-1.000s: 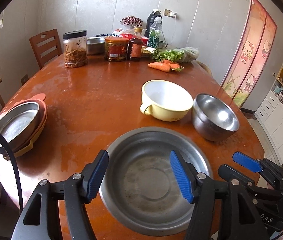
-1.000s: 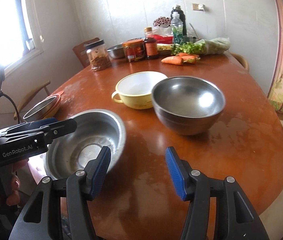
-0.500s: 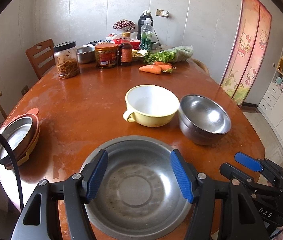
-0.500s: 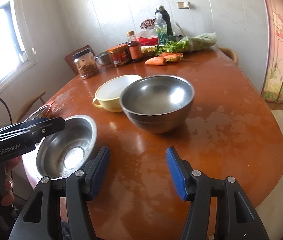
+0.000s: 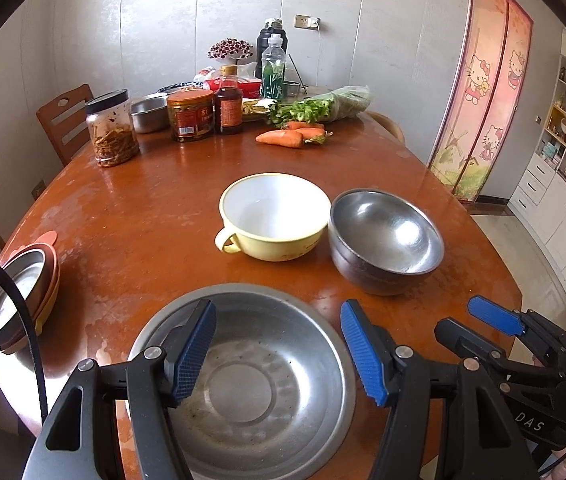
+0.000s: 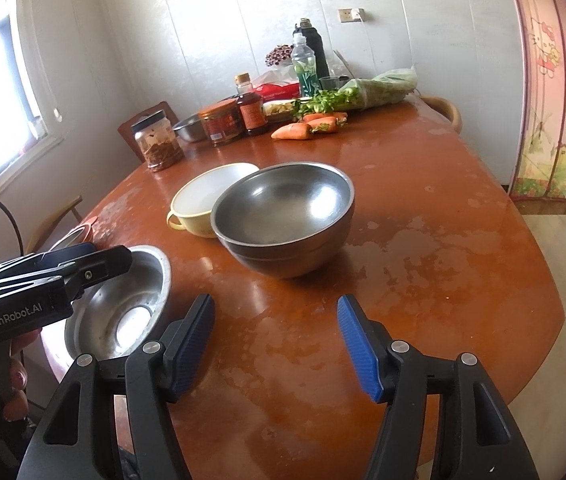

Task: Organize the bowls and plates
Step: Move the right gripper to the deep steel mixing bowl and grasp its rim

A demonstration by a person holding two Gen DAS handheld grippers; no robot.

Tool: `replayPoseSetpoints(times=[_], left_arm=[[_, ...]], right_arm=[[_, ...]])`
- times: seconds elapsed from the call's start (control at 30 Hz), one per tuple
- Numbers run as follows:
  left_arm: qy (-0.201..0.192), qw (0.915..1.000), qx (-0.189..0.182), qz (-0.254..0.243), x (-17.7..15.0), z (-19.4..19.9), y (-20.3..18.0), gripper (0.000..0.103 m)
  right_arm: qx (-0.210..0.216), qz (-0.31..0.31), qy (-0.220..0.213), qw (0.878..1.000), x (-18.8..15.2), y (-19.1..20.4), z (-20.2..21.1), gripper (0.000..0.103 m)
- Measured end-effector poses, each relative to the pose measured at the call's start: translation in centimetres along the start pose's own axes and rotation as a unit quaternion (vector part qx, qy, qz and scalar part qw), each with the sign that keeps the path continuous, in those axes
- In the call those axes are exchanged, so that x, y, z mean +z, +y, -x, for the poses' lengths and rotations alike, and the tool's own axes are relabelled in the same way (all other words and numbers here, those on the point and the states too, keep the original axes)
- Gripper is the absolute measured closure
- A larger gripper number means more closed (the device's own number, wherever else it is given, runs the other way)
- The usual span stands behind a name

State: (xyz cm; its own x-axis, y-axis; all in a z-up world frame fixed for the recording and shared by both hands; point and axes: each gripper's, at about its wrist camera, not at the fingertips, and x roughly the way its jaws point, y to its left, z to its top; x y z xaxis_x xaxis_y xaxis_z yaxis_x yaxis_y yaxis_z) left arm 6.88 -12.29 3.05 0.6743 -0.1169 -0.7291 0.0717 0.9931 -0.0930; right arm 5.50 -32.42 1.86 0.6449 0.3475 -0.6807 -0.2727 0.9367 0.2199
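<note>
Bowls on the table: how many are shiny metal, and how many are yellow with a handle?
Metal bowls: 4 (shallow bowl, deep bowl, stacked bowl, far bowl beside the jar)
Yellow bowl with a handle: 1
Total: 5
The coloured dishes under the stacked bowl are too hidden to count.

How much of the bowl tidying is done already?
Partly done: a stack of dishes, steel on orange, sits at the table's left edge. Nothing is gripped: the left gripper hangs open over the wide shallow steel basin; the right gripper is open and empty. The yellow handled bowl and round steel bowl still sit loose.
</note>
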Motion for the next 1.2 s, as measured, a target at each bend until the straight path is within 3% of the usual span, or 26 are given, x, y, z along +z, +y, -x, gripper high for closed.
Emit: replayPoseSetpoints(times=[0.67, 0.9, 1.2], left_arm=[[0.029, 0.9981, -0.052, -0.012, 3.7, -3.5, -2.5, 0.034], [0.036, 0.9976, -0.053, -0.025, 4.4, -5.0, -3.7, 0.034], [0.057, 0.9962, -0.063, -0.019, 4.8, -6.9, -3.7, 0.034]], right_arm=[[-0.029, -0.037, -0.023, 0.999, 4.3, -3.4, -0.7, 0.033], [-0.028, -0.067, -0.011, 0.997, 5.9, -5.9, -2.7, 0.033], [-0.021, -0.052, 0.011, 0.998, 7.3, -6.1, -6.0, 0.036]])
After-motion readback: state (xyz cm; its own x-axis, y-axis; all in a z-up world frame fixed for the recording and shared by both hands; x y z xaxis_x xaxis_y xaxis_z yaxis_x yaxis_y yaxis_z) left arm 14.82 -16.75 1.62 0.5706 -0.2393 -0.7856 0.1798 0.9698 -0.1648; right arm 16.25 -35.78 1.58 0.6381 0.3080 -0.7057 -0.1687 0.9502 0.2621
